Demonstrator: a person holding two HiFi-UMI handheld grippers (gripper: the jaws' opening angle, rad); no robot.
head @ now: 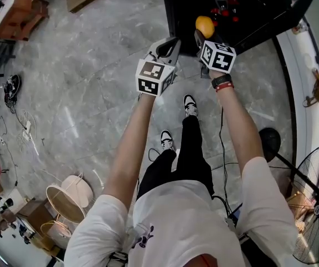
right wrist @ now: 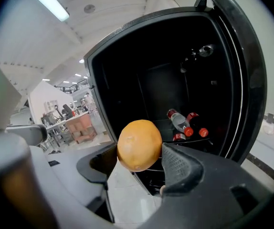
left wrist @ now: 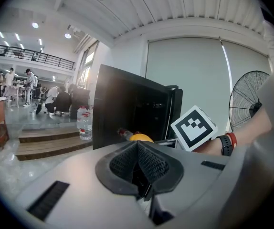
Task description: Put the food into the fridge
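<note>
The person stands facing the small black fridge (right wrist: 151, 85), its door (right wrist: 244, 80) swung open on the right, and everything now depends on the right hand. The right gripper (right wrist: 138, 165) has its jaws clamped on either side of an orange (right wrist: 139, 145), which sits high between the pads and sticks up above them. The dark opening lies straight ahead of that orange and a little below. Floor shows under the fruit, so I'd judge it is just short of the threshold and not yet inside. Deeper in, a few red-capped bottles (right wrist: 180, 122) lie on a shelf, off to the right of the orange's line, with bare shelf to their left. The left gripper (left wrist: 139, 168) hangs just beside the right one and slightly farther from the fridge, its jaws pressed together on nothing. The right hand is nearer and looks lined up to push forward and down.
</note>
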